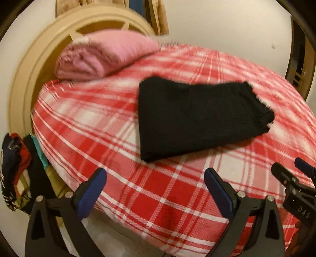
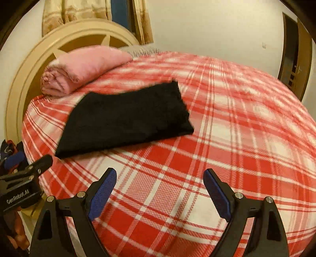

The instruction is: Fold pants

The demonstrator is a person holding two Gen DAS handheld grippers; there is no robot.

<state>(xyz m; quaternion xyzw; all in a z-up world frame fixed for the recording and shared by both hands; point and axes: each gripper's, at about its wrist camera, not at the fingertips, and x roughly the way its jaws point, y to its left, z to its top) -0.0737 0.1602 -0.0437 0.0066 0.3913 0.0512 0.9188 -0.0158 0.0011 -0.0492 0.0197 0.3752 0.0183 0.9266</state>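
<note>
The black pants (image 1: 195,116) lie folded into a compact wedge on the red-and-white plaid bedspread (image 1: 158,197). They also show in the right wrist view (image 2: 126,118), left of centre. My left gripper (image 1: 156,176) is open and empty, held above the bed's near edge, short of the pants. My right gripper (image 2: 160,176) is open and empty, over the bedspread (image 2: 237,138), nearer than the pants and to their right. The right gripper shows at the right edge of the left wrist view (image 1: 290,170). The left gripper shows at the left edge of the right wrist view (image 2: 39,164).
A folded pink blanket (image 1: 102,55) lies at the head of the bed against the cream round headboard (image 1: 25,83). Colourful clothes (image 1: 13,170) hang off the bed's left side. Curtains (image 2: 94,13) and a doorway (image 2: 294,59) are beyond the bed.
</note>
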